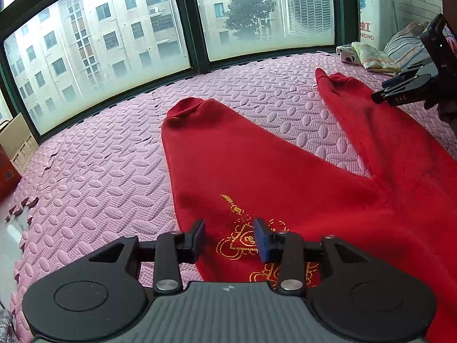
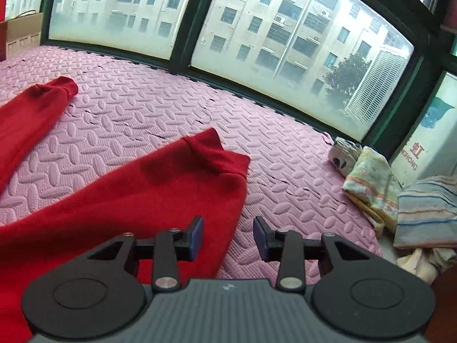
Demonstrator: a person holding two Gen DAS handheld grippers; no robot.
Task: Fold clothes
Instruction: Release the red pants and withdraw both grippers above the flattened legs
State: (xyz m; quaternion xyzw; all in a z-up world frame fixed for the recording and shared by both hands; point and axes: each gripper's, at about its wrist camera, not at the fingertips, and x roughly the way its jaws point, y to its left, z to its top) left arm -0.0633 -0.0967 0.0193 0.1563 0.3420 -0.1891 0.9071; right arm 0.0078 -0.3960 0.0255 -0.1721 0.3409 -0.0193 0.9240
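Observation:
Red trousers (image 1: 271,171) with gold embroidery lie spread on the pink foam mat (image 1: 100,171), both legs pointing toward the window. My left gripper (image 1: 229,238) is open and empty, just above the embroidered part. In the right wrist view the trousers (image 2: 128,200) lie at the left, one leg cuff ahead of the gripper. My right gripper (image 2: 228,235) is open and empty, hovering over the right edge of that leg and the mat (image 2: 285,200). The right gripper also shows in the left wrist view (image 1: 400,90), at the far right above the other leg.
Folded clothes (image 2: 371,183) and a striped cloth (image 2: 428,211) lie piled at the mat's right end by the window. A cardboard box (image 1: 17,143) and a red box stand at the left end. Large windows (image 1: 114,57) border the far edge.

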